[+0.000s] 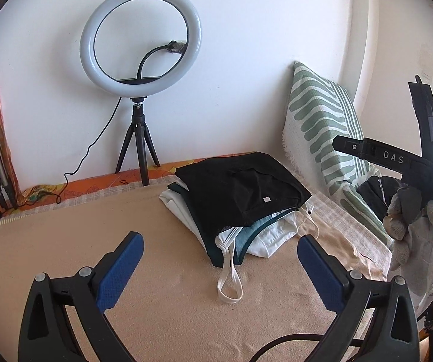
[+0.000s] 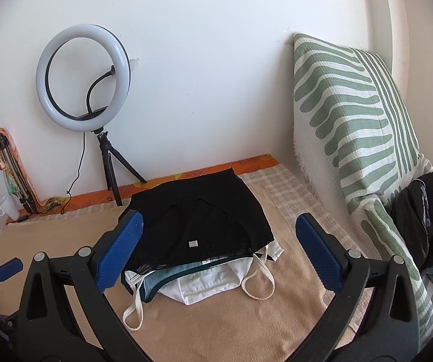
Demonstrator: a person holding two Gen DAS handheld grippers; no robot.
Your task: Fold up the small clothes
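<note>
While both sets of jaws stand wide apart and empty, a stack of folded clothes [image 2: 198,241] lies on the tan blanket [image 2: 231,316] ahead of them, a black garment [image 2: 198,214] on top. Seen from the right gripper [image 2: 216,256], the pile sits directly between the blue pads [image 2: 119,256], slightly beyond them; from the left gripper [image 1: 219,268] it lies ahead and right of centre, so the right hand appears nearer. The stack's long axis runs roughly across the right wrist view, and white strap loops [image 2: 258,283] trail toward the cameras. A dark heap [image 2: 427,205] beside the striped cushion [image 2: 352,114] may be unfolded clothing.
</note>
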